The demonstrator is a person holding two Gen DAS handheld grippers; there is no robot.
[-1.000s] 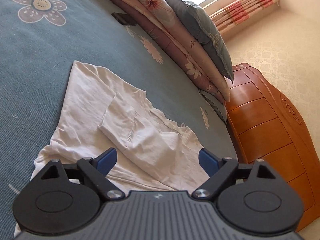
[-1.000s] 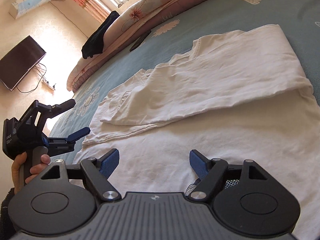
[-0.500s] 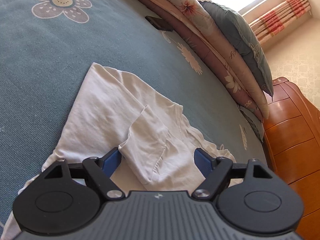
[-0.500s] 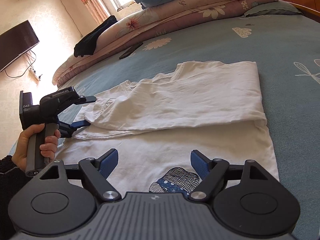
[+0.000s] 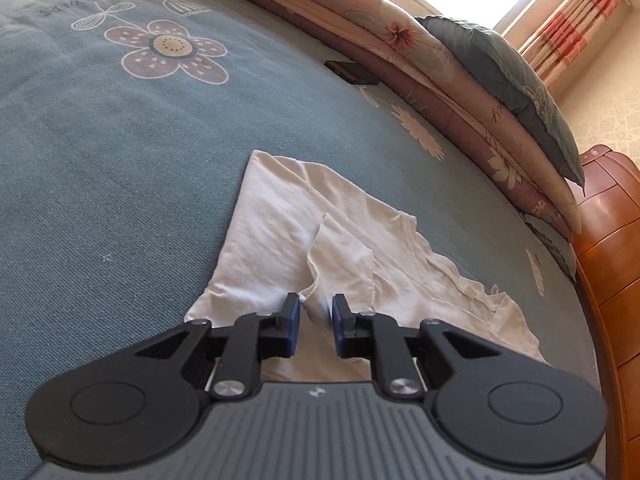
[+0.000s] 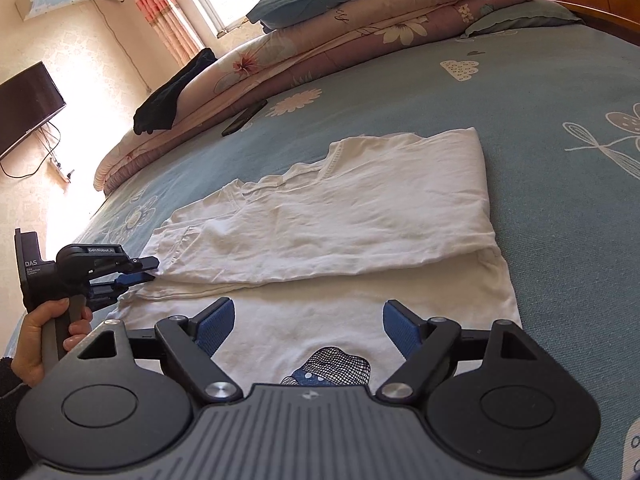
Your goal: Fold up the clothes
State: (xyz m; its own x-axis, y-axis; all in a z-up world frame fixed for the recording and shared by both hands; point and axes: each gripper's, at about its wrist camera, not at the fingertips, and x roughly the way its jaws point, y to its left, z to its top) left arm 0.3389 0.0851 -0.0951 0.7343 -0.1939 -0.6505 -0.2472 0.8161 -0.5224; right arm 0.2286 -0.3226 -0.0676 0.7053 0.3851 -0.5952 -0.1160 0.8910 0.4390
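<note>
My left gripper [image 5: 313, 312] has its jaws pinched narrow on a fold of the white T-shirt's [image 6: 340, 216] sleeve edge. My right gripper [image 6: 308, 330] hovers with jaws spread wide above the shirt's printed front (a netted-hat figure). The shirt lies half-folded on the blue floral bedspread [image 5: 100, 152], quilts [image 6: 320, 56] stacked beyond.

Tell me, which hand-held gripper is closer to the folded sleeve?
Left. The left hand-held gripper has its fingers closed around the sleeve edge. The right hand-held gripper hangs open over the shirt's lower part, away from it.
</note>
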